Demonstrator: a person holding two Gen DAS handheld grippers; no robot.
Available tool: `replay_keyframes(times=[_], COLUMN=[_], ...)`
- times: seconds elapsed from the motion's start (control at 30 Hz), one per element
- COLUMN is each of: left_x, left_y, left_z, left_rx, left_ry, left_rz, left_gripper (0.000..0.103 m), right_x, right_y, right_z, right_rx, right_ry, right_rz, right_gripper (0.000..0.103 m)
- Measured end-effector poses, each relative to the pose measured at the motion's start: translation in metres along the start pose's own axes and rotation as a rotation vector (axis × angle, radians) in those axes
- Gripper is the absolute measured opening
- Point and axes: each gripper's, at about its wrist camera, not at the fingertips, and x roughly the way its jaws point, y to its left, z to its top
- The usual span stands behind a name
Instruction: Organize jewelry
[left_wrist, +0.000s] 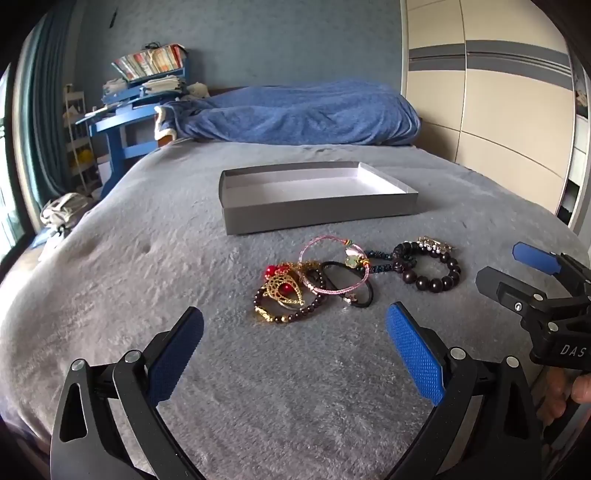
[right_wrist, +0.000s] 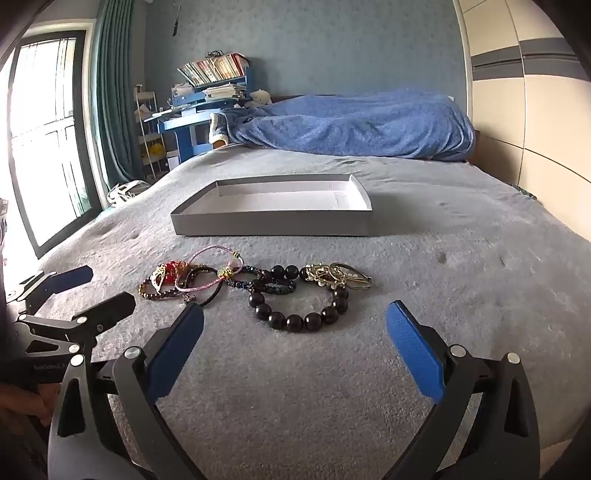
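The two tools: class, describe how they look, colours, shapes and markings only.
The left tool and the right tool match: black curved arms with silver rivets, and flat fingers faced with blue textured pads. White lettering marks each black body.

1. A bed (right_wrist: 424, 258) covered in a grey plush blanket carried everything.
2. An open grey box (right_wrist: 273, 218) with a white inside lay on it.
3. Near the box sat a tangle of jewelry (right_wrist: 255, 284), bracelets touching and overlapping.
4. A rumpled blue blanket (right_wrist: 351, 125) lay at the far end.
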Motion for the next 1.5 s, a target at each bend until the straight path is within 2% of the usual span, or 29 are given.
replay_keyframes(times=[0.13,0.47,0.8,0.93,1.2,1.37,1.5], left_x=[0.003,0.005,0.006,0.009,0.013,0.015,0.016], left_y=[0.001,0.006,0.009,0.01,0.01,0.008,0.007], left_z=[0.0,0.0,-0.002,-0.001,-0.001,-0.001,0.001], left_rx=[-0.001,-0.03,-0.025,-0.035,-0.049,-0.027,-0.031], left_ry=[-0.003,-0.006,-0.011,0.012,-0.01,0.01,0.018], left_rz=[0.004,0.012,0.034,0.035,0.033,0.047,0.027], left_gripper=[0.098,0.098,0.098,0.098,0.098,0.098,0.098], right_x=[-0.003,0.0,0.007,0.008,0.013,0.013,0.012], right_y=[0.001,0.001,-0.001,-0.001,-0.001,0.0,-0.001], right_z=[-0.001,0.002,0.0,-0.001,-0.002,-0.002,-0.002], right_rx=[-0.001,-0.006,0.012,0.005,0.001,-0.004,0.001], right_ry=[-0.029,0.021,0.024,0.024,0.061,0.067,0.071], right_rz=[0.01,0.02,0.005,-0.021,-0.03,-0.031,-0.031], right_gripper=[0.098,0.098,0.098,0.098,0.098,0.098,0.098])
